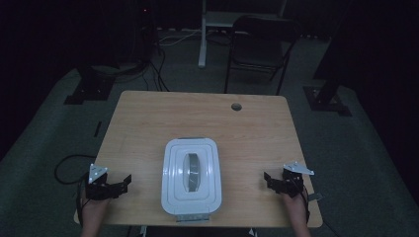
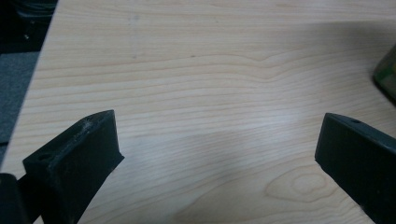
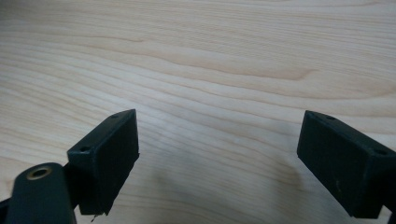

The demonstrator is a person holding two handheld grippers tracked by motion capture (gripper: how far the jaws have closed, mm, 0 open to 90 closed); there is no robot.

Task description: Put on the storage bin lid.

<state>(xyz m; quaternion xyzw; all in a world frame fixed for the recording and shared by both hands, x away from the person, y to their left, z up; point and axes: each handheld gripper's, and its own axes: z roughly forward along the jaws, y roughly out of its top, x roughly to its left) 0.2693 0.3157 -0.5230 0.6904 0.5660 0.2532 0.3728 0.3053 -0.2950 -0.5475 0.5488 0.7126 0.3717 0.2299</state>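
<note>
White lidded container (image 1: 191, 177) sits at the near middle of a light wooden table (image 1: 148, 118), its long side running from the person's edge toward the far edge, with a grey handle (image 1: 191, 171) lying flat in a recess in the centre of its lid. Left gripper (image 1: 120, 184) rests near the table's near-left corner, at about 9 o'clock from the box and well apart from it, its jaws spread wide with nothing between them; the left gripper view looks past them onto bare wood grain, with a dark greenish edge at its right margin that is too cropped to identify. Right gripper (image 1: 269, 180) lies at about 3 o'clock from the box, near the table's right edge, likewise splayed open and empty over bare wood in the right gripper view. Both point inward toward the box. A folding chair (image 1: 262, 44) and stand legs wait in the dim room beyond, at 12 o'clock.

Neither tool touches the container, so the work appears to be at its starting point, with the approach not yet begun. The next move likely calls for one gripper to travel in over the lid and close on the flat handle, which may need lifting upright first, while the other steadies the box's side so that it does not slide on the smooth top.
</note>
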